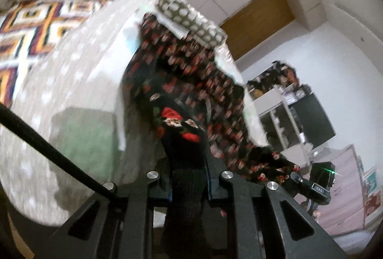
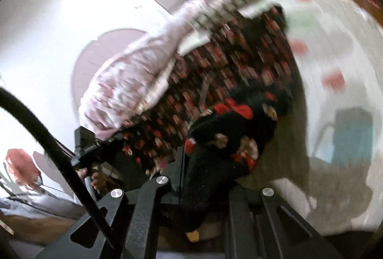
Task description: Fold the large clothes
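Note:
A large black garment with a red and white flower print [image 1: 191,72] lies stretched over the pale bedspread [image 1: 79,62]. My left gripper [image 1: 189,163] is shut on a bunched black corner of it, which fills the gap between the jaws. My right gripper [image 2: 208,163] is shut on another bunched corner of the same garment [image 2: 227,62]. The right gripper also shows at the far right of the left wrist view [image 1: 318,177], and the left gripper shows at the left of the right wrist view [image 2: 86,146]. Both views are blurred by motion.
A folded olive cloth with white spots [image 1: 189,17] lies on the garment's far end. A pink quilt [image 2: 134,77] is heaped beside it. A patterned rug-like cover [image 1: 31,26] lies on the bed. Shelves and a dark screen [image 1: 299,115] stand by the white wall.

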A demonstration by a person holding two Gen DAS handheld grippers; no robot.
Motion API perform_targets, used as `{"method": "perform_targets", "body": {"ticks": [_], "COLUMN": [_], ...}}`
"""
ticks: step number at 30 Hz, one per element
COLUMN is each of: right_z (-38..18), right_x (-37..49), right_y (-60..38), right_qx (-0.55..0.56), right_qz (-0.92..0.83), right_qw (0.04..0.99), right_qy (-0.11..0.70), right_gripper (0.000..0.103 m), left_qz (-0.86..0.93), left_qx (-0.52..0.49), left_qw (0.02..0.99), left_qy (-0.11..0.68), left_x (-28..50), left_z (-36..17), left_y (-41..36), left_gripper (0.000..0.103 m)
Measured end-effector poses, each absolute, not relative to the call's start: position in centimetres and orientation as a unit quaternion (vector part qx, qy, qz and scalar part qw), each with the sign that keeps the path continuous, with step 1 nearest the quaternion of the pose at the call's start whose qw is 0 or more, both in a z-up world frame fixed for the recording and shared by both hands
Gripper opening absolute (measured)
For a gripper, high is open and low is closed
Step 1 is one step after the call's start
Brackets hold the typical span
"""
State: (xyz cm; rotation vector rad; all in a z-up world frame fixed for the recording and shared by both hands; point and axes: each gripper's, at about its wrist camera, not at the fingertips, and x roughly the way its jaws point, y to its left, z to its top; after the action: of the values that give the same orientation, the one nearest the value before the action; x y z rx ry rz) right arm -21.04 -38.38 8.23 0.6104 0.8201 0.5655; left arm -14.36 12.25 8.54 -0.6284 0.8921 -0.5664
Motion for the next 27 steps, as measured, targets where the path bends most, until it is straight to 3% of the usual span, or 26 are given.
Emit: {"method": "perform_targets", "body": {"ticks": [6,13,17,21,25,27], "right_z": [13.9,16.5,14.4,8.9,4.7,4.2], "right_x": [-15.0,-2.8,5.6,13.1,16.0,16.3], "right_y": [-39.2,-40.3,-41.6,-43.0,-44.1,-44.9], "right_qx": [0.267,0.263,0.261,0.278,0.290,0.308], "right_qz": [0.254,0.177,0.101,0.023,-0.004,0.006], "right_qw": [0.867,0.889,0.889,0.861,0.839,0.837], "right_qy": [0.337,0.331,0.361,0.426,0.460,0.453], "right_gripper": [0.011,0.011,0.011,0.014,0.015,0.025], "left_qz": [-0.264,-0.201,-0.150,-0.103,-0.128,-0.145], "left_qx": [-0.306,-0.298,-0.255,-0.239,-0.302,-0.339], "left_qw": [0.827,0.842,0.853,0.839,0.821,0.808], "left_qy": [0.391,0.402,0.431,0.478,0.468,0.459], "left_x": [-8.9,5.0,13.6,19.2,20.3,20.7], "left_z": [12.8,15.5,14.5,10.0,7.9,7.9], "left_y": [11.4,9.4,6.6,5.0,6.3,7.3], "left_gripper": [0.017,0.017,0.019,0.024,0.027,0.035]}}
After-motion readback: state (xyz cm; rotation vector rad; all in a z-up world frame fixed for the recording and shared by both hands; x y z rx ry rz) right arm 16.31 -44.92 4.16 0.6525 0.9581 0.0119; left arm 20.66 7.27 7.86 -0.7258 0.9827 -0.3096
